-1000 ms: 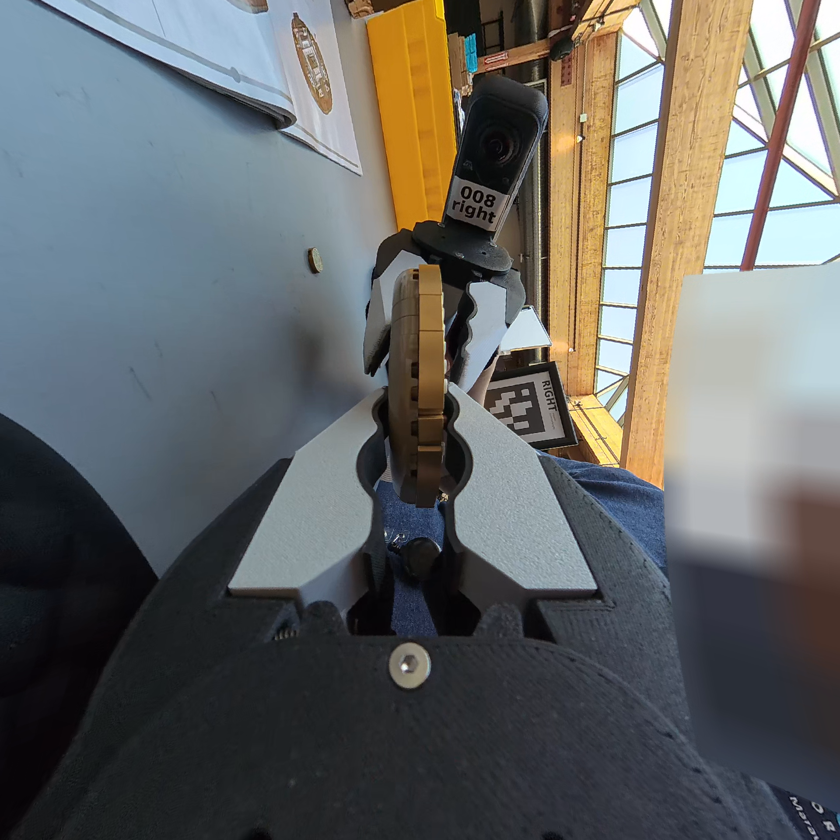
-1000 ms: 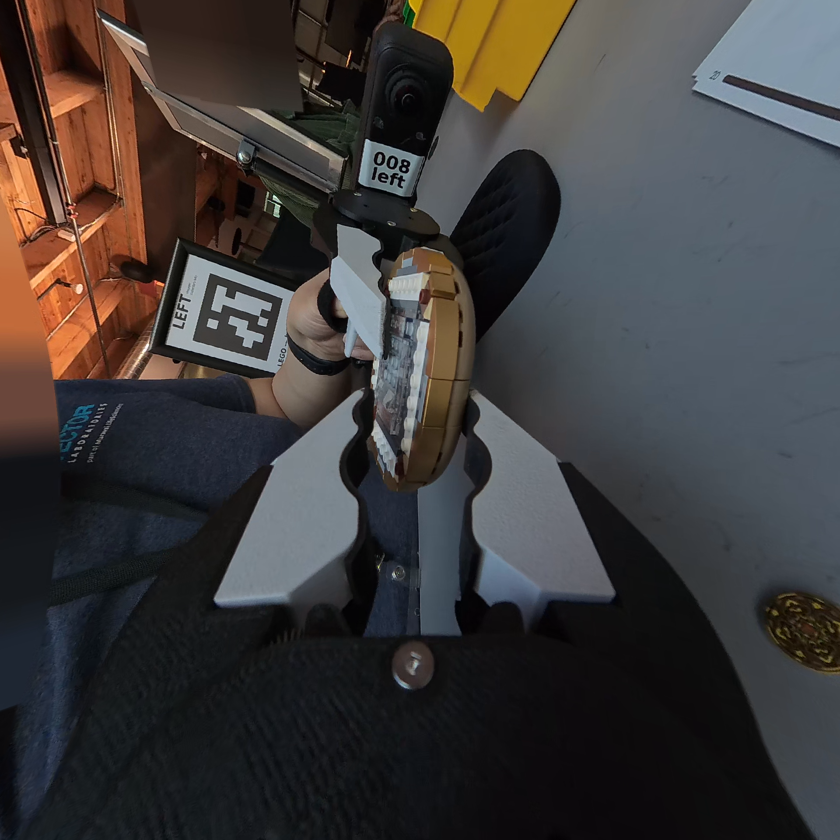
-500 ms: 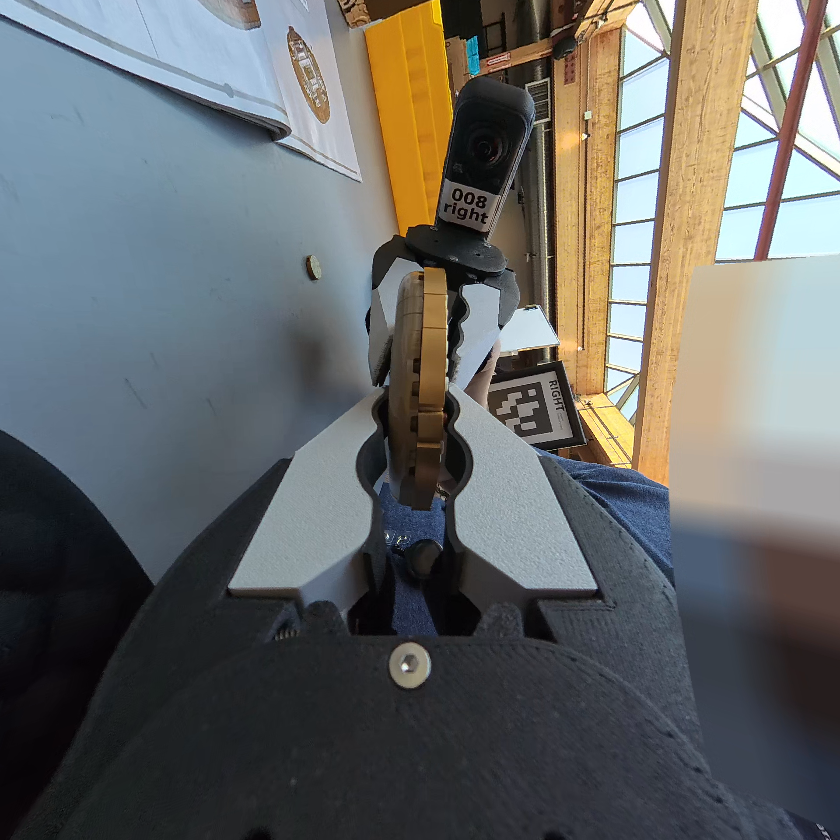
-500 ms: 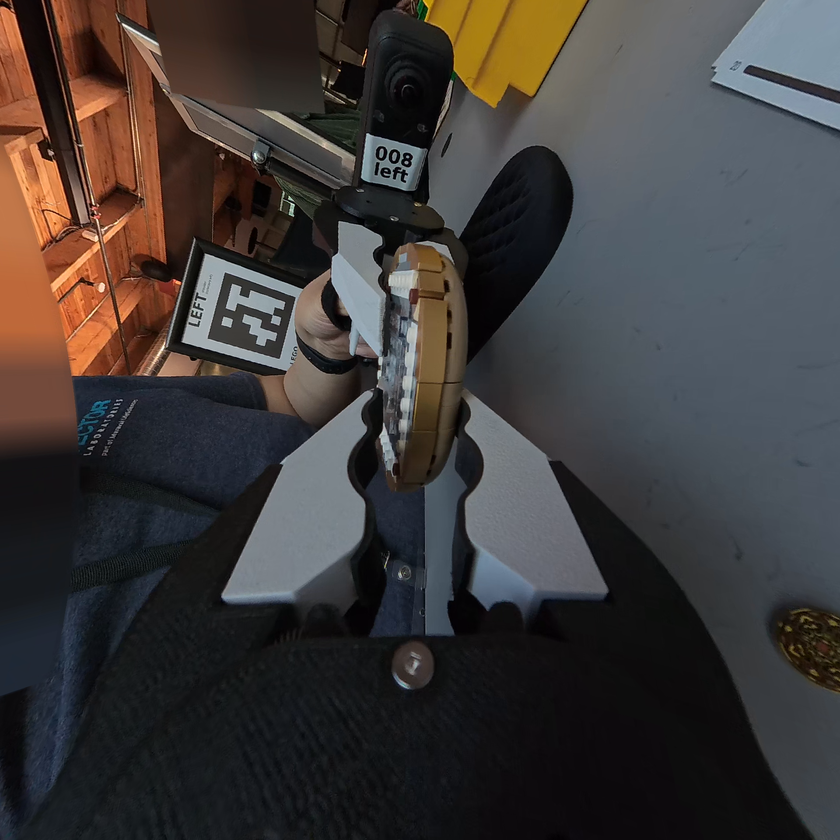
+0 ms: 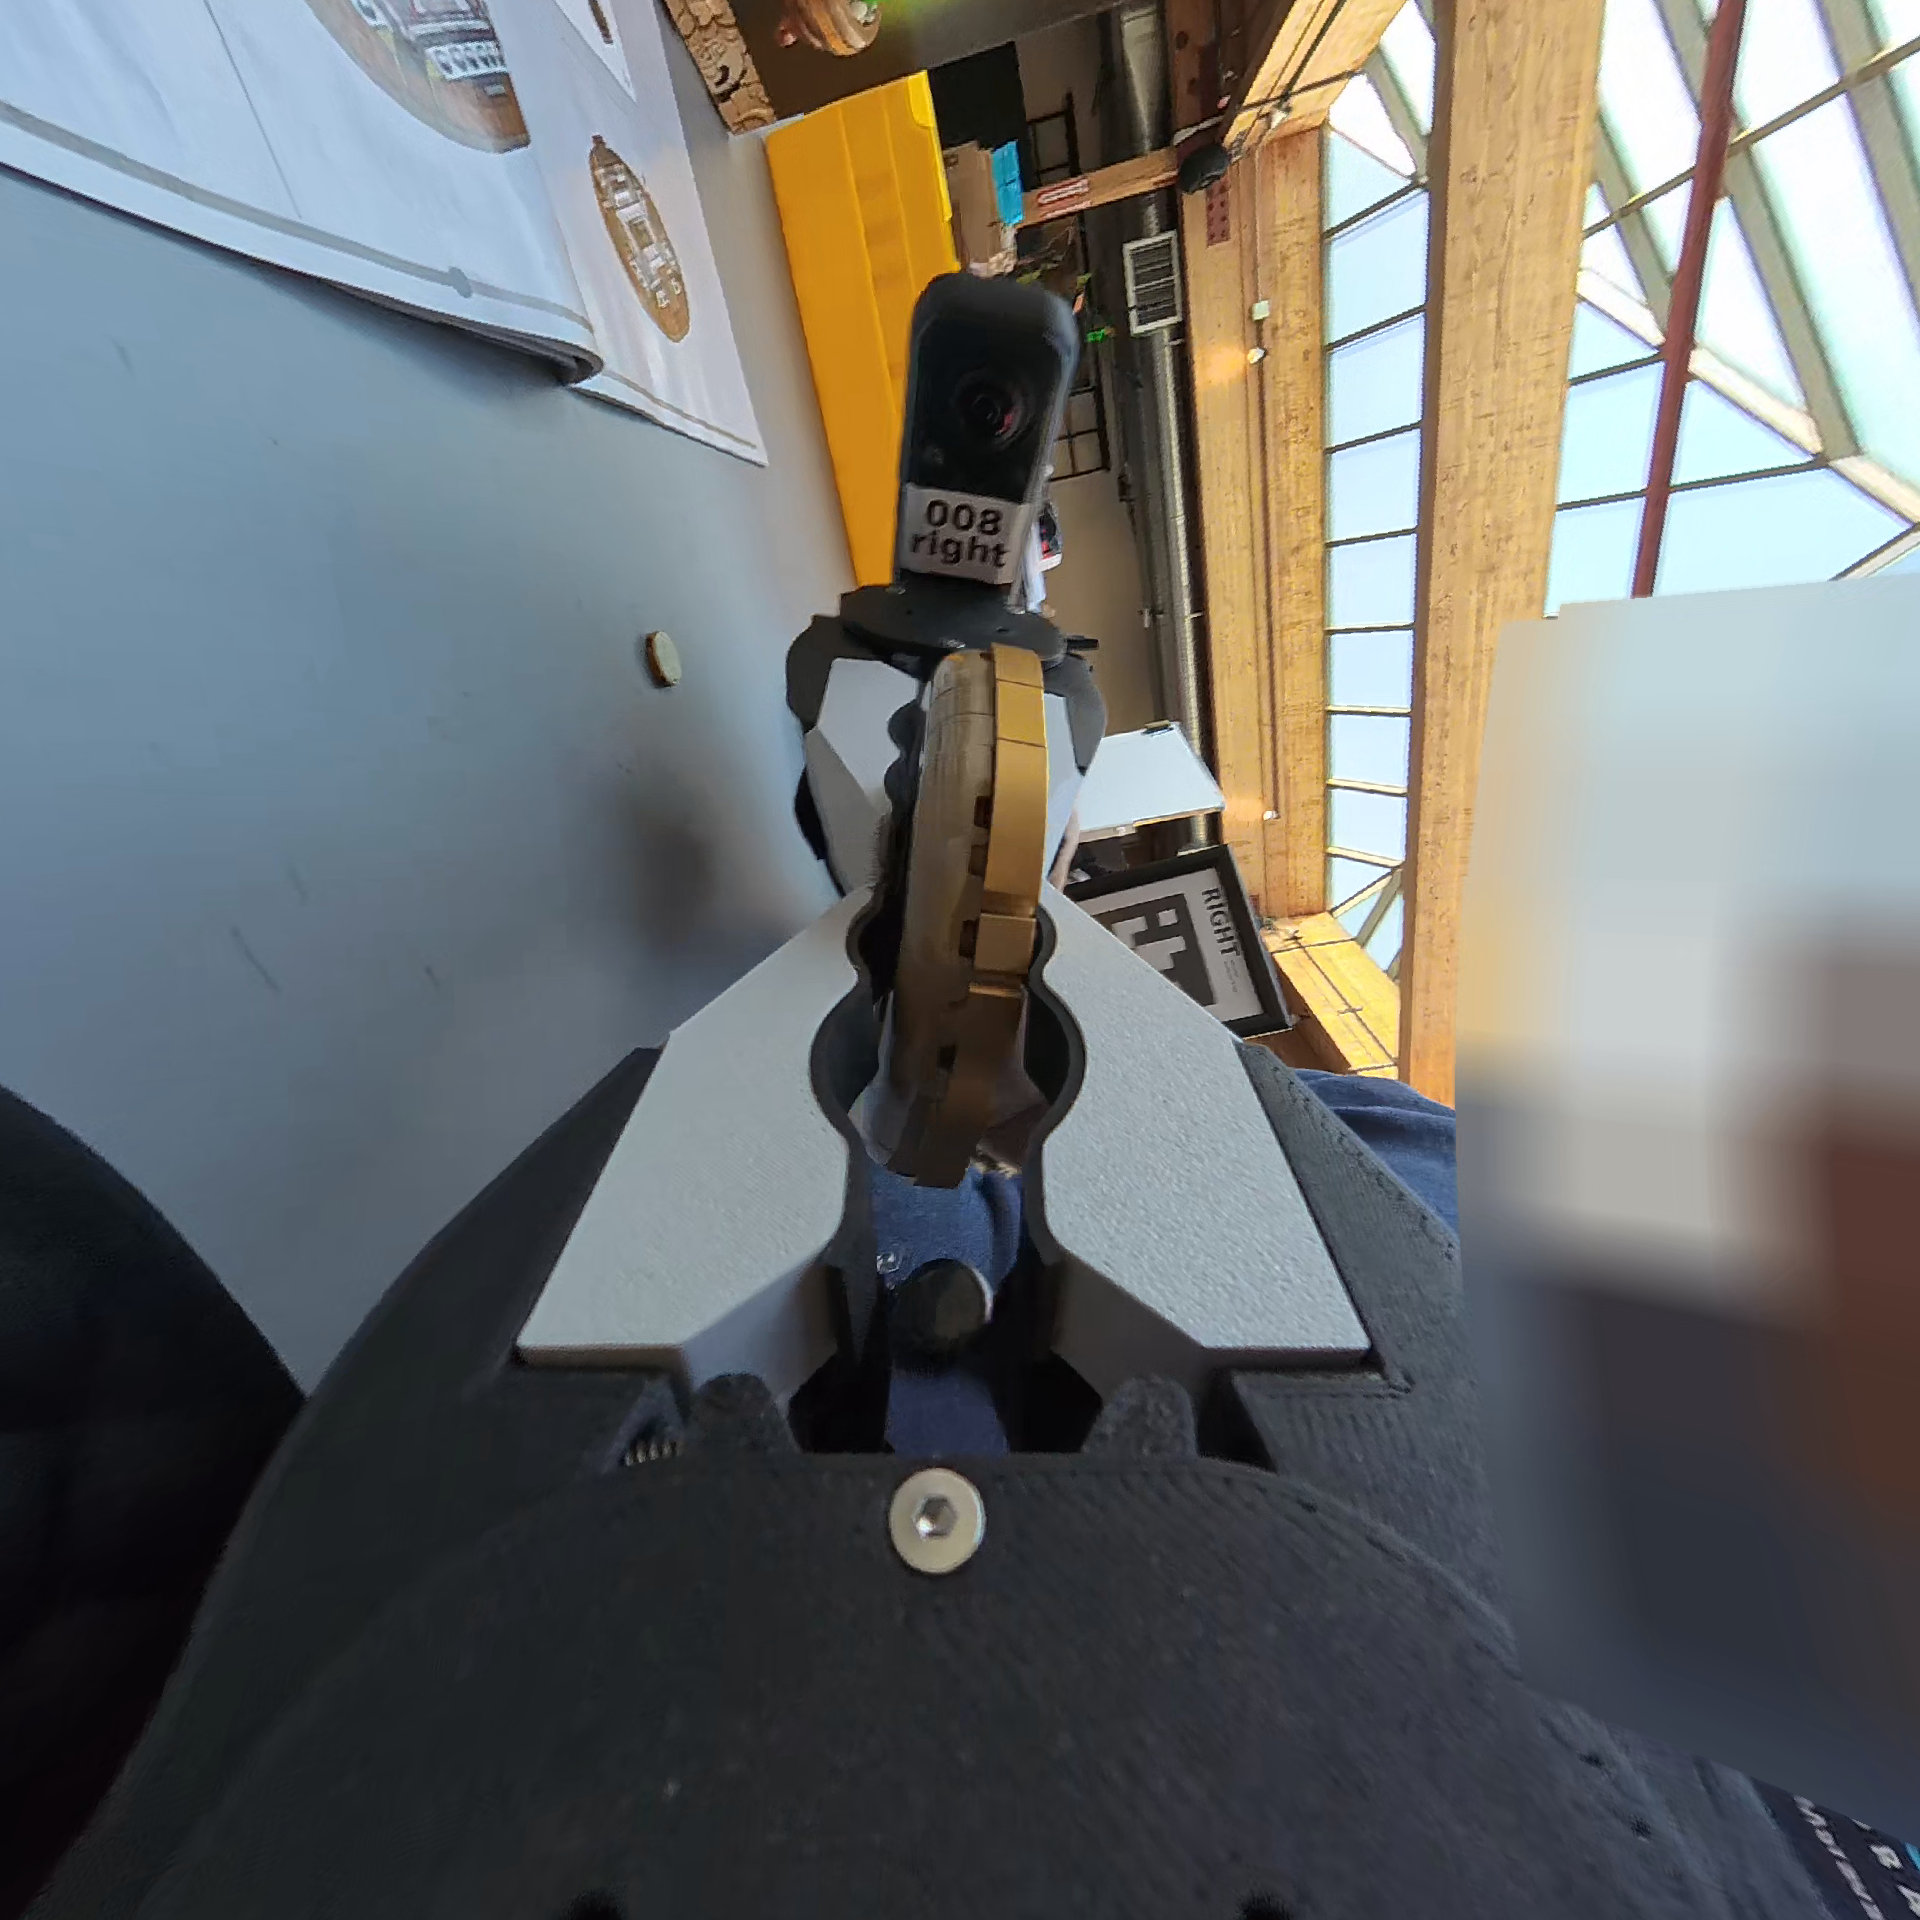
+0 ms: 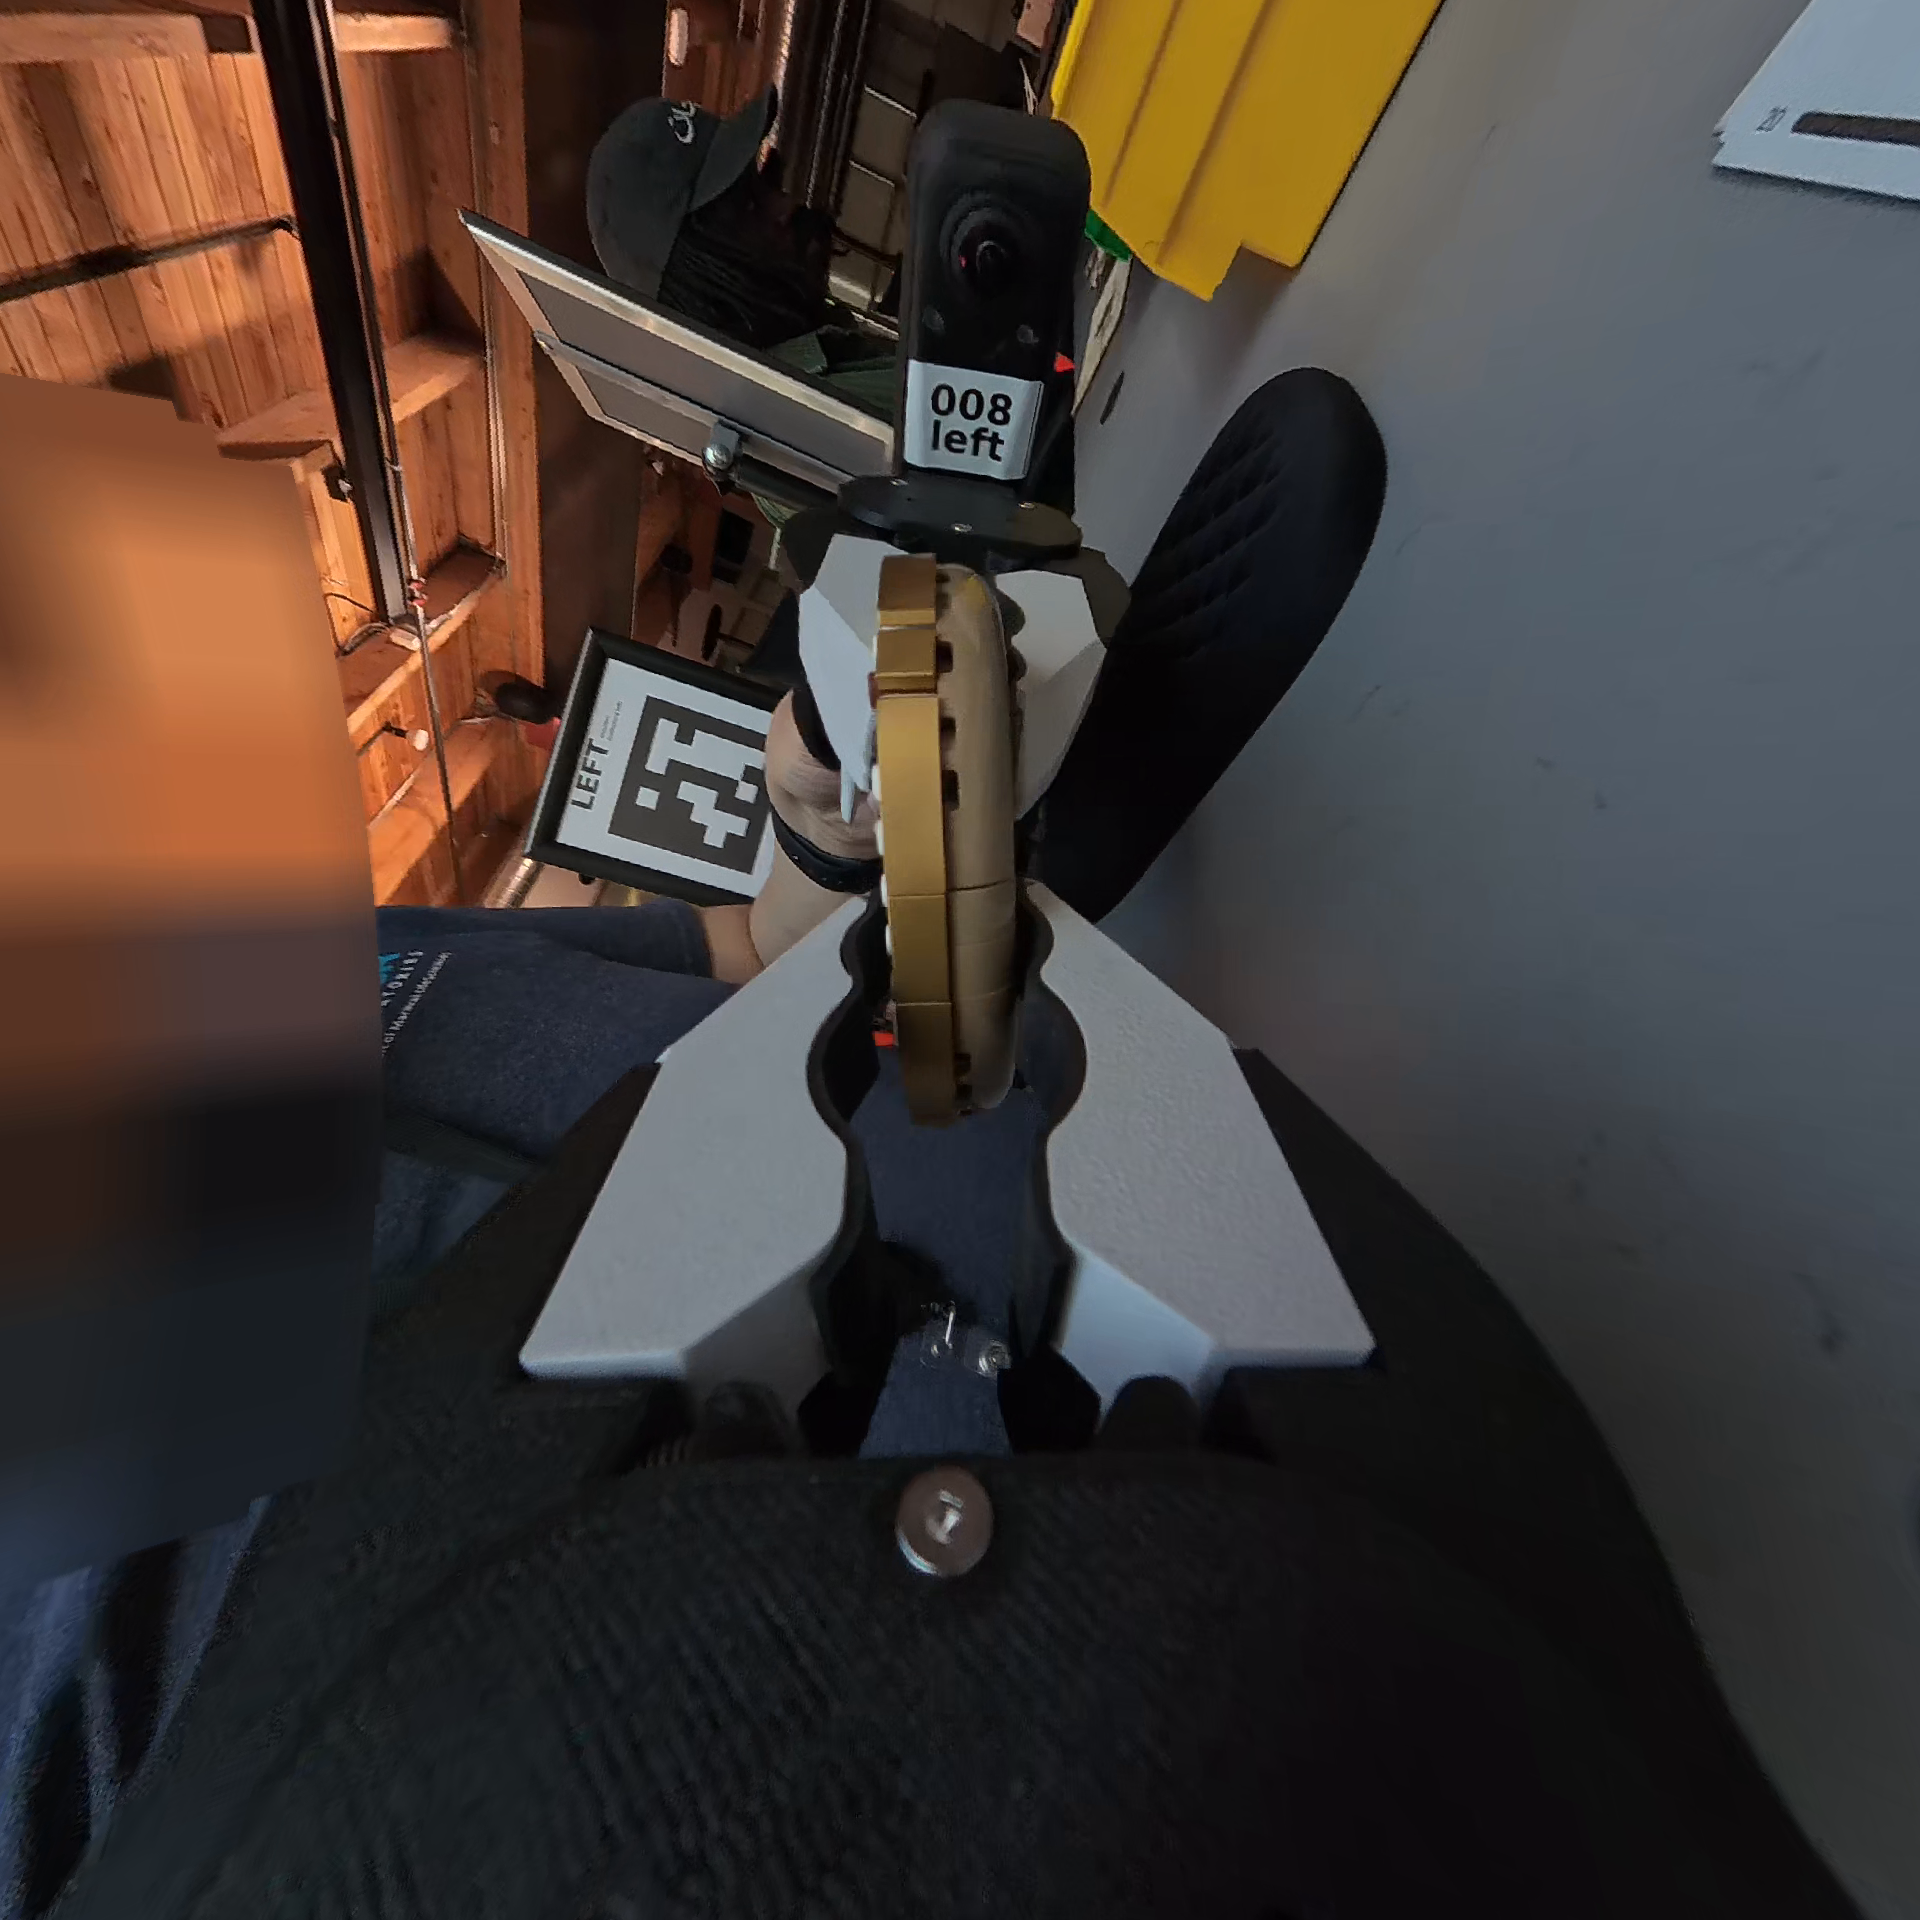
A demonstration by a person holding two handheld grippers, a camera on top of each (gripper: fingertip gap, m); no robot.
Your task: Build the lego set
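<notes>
A round gold and tan lego disc point(image 5: 966, 883) is held edge-on in the air, off the grey table point(image 5: 312, 727). My left gripper point(image 5: 951, 935) is shut on its near rim. My right gripper point(image 5: 935, 748) faces it and is shut on the far rim. In the right wrist view the same disc point(image 6: 940, 810) stands edge-on between my right gripper point(image 6: 951, 925) and the left gripper point(image 6: 945, 623) beyond. The disc's flat faces are hidden. A small round gold piece point(image 5: 661, 659) lies on the table.
An open instruction booklet point(image 5: 416, 208) lies at the back of the table, its corner also in the right wrist view point(image 6: 1849, 114). A yellow bin point(image 5: 862, 312) stands behind it. A black chair back point(image 6: 1226, 623) is beside the table edge. The person's blue sleeve point(image 6: 540, 997) is below. My two grippers' fingertips are within a few centimetres of each other.
The disc has turned edge-on in the right wrist view, so its white studded face no longer shows. Both grippers stayed shut on it. The decorated gold coin has left the right view.
</notes>
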